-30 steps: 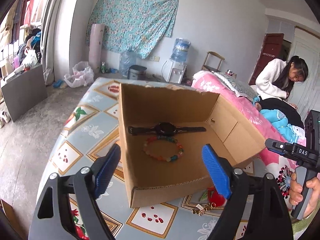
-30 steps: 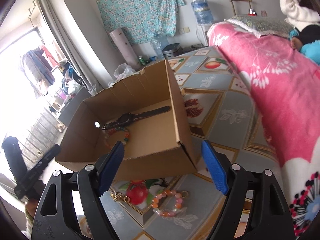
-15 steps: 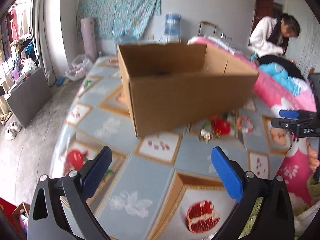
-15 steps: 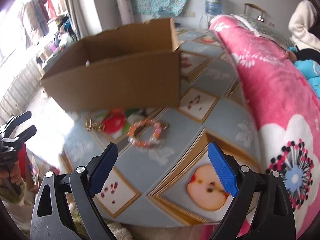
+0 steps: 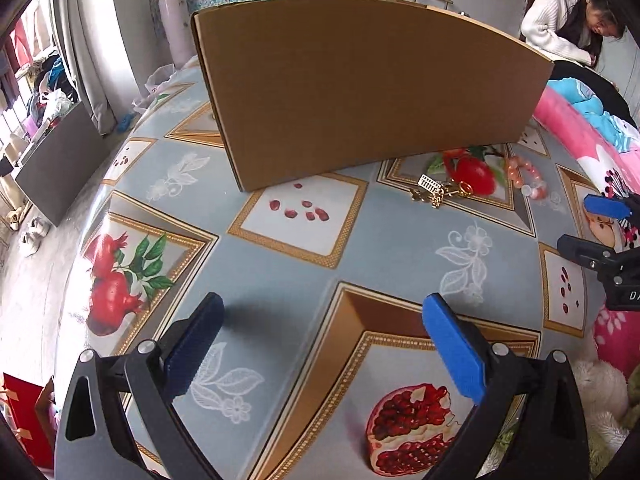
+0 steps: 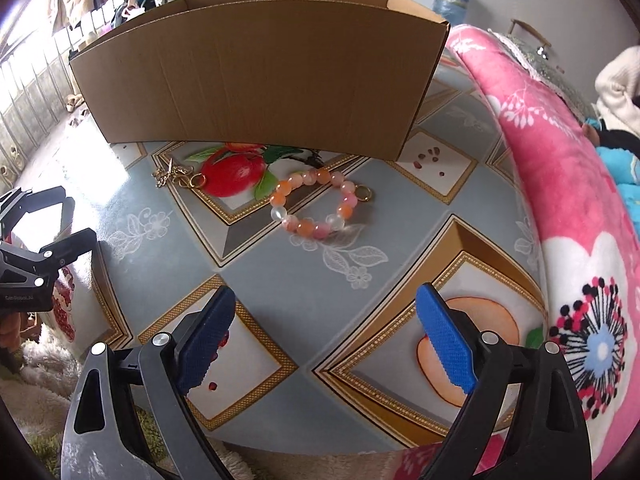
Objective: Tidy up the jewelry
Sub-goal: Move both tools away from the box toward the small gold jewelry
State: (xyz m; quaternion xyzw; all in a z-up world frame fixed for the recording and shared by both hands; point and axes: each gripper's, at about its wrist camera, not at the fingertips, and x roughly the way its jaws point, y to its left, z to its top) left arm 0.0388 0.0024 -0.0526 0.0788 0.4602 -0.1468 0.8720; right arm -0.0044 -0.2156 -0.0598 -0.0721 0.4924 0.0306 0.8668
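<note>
A brown cardboard box [image 5: 360,88] stands on the patterned table; it also shows in the right wrist view [image 6: 256,80], and its inside is hidden. In front of it lie an orange-pink bead bracelet [image 6: 312,204], also seen in the left wrist view [image 5: 524,178], and a gold chain [image 6: 178,176], also in the left wrist view [image 5: 440,192]. My left gripper [image 5: 320,348] is open and empty, low over the table's near edge. My right gripper [image 6: 324,336] is open and empty, short of the bracelet. Each gripper shows at the edge of the other's view.
The table [image 5: 304,264] has a blue fruit-print cloth. A pink flowered blanket [image 6: 568,184] lies along its right side. A person in white [image 5: 560,28] sits at the far right. A fluffy rug [image 6: 40,392] lies below the near edge.
Both grippers dropped from above the box and pulled back to the table's near edge. The box's inside, with the watch and the bead bracelet, went out of sight.
</note>
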